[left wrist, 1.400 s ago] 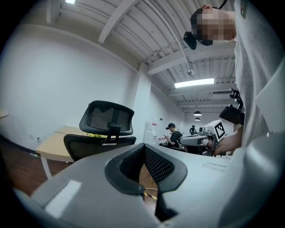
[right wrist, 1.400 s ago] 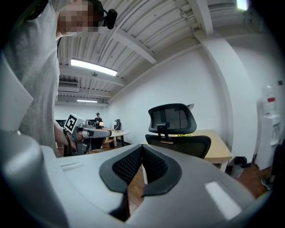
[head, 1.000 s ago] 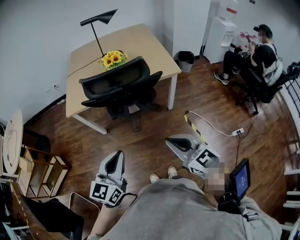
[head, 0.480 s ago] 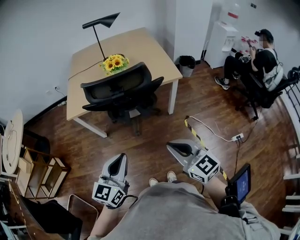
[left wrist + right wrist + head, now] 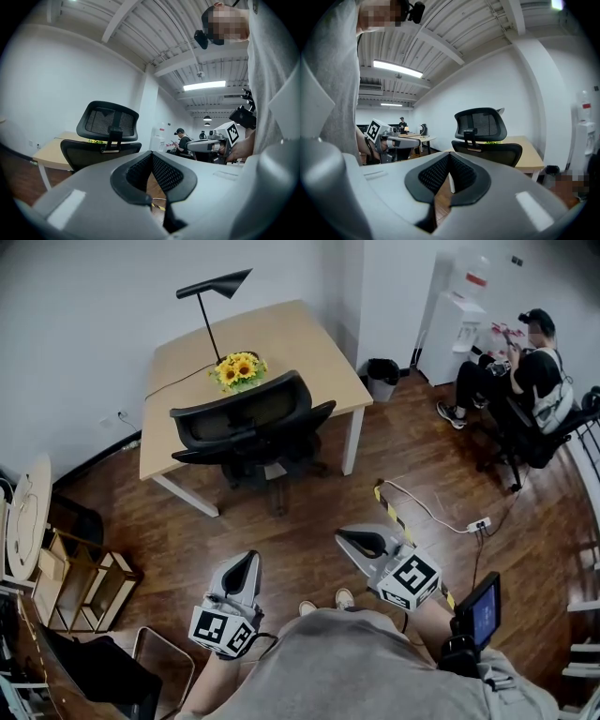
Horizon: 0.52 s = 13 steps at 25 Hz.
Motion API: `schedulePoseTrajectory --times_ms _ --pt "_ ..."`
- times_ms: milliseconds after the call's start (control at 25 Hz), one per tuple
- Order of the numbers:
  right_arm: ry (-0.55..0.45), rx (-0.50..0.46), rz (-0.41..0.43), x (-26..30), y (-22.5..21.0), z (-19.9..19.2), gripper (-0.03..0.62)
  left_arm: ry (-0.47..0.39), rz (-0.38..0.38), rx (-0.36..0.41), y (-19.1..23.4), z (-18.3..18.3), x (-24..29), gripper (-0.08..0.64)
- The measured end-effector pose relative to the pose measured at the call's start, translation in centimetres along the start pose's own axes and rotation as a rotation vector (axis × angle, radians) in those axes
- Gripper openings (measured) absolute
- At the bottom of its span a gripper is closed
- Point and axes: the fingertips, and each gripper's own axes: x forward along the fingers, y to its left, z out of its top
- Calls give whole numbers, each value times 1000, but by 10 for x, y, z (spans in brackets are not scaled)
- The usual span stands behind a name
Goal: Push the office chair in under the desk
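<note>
1. While they're held low just ahead of the person's grey top, the left tongs (image 5: 247, 563) are pinched fully closed with nothing between them. The right tongs (image 5: 354, 540) are the same deal: jaws together, empty.
2. Both pairs point out roughly level over the wood floor (image 5: 300, 512), the left around 11 o'clock from the person and the right around 1 o'clock.
3. Just past the right tongs, at 2 o'clock, a white power strip (image 5: 479, 524) lies on the floor with its cable.
4. Further out at 11 o'clock is the office chair (image 5: 248, 413), well apart from both tongs. Its backrest faces the person and it's parked at the near edge of the worktop (image 5: 291, 334). The seat looks partly tucked under; can't tell how far.
5. On the worktop, sunflowers (image 5: 239, 369) sit just behind the backrest, with a black lamp (image 5: 216, 285) at 12 o'clock beyond them.
6. Farthest off, a black bin (image 5: 382, 373) stands by the worktop's right corner. At 2 o'clock a seated person (image 5: 527, 362) is beside a white water dispenser (image 5: 457, 315).
</note>
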Motion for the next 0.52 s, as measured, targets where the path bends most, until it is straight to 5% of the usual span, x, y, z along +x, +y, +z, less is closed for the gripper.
schedulePoseTrajectory --times_ms 520 --pt "-11 -13 10 0 -13 3 5 4 12 8 -3 1 7 0"
